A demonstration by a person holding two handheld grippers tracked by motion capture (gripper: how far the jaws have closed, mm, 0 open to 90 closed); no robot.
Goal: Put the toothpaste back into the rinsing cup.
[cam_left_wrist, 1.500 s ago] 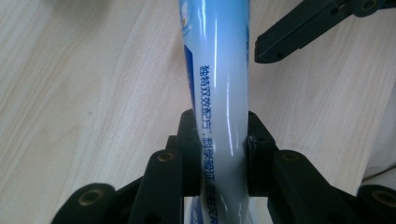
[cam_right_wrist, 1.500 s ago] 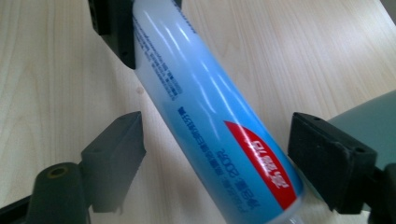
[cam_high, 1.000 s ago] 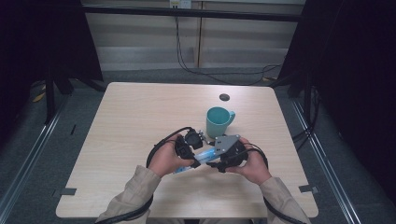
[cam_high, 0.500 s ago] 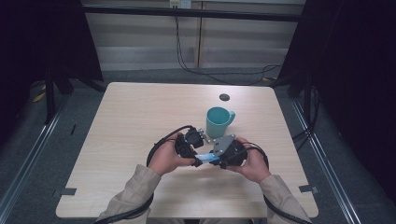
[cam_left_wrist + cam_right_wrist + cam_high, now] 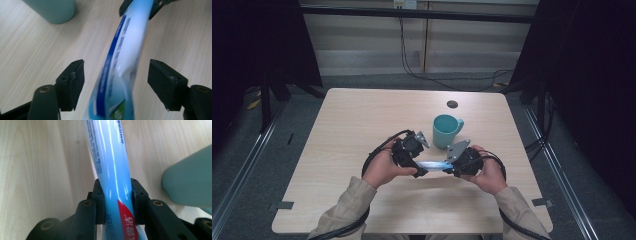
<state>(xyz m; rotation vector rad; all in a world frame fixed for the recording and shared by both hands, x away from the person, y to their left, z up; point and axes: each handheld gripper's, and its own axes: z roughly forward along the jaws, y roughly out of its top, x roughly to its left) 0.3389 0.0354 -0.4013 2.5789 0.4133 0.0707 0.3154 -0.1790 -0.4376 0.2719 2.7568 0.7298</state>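
Note:
A white and blue toothpaste tube hangs level between my two grippers, just above the table in front of a teal mug. My right gripper is shut on the tube, its pads pressing both sides near the red-printed end. My left gripper has just been opening its jaws. The tube runs between them with a gap on either side. In the high view the left gripper and right gripper face each other, tips close.
The mug stands just beyond the grippers, and it is also near the right gripper's side. A small dark round hole sits in the wooden table behind the mug. Cables trail off the near edge from both hands.
The tube has shifted slightly right and up between the hands and now lies level. Both hands have stayed almost in place.

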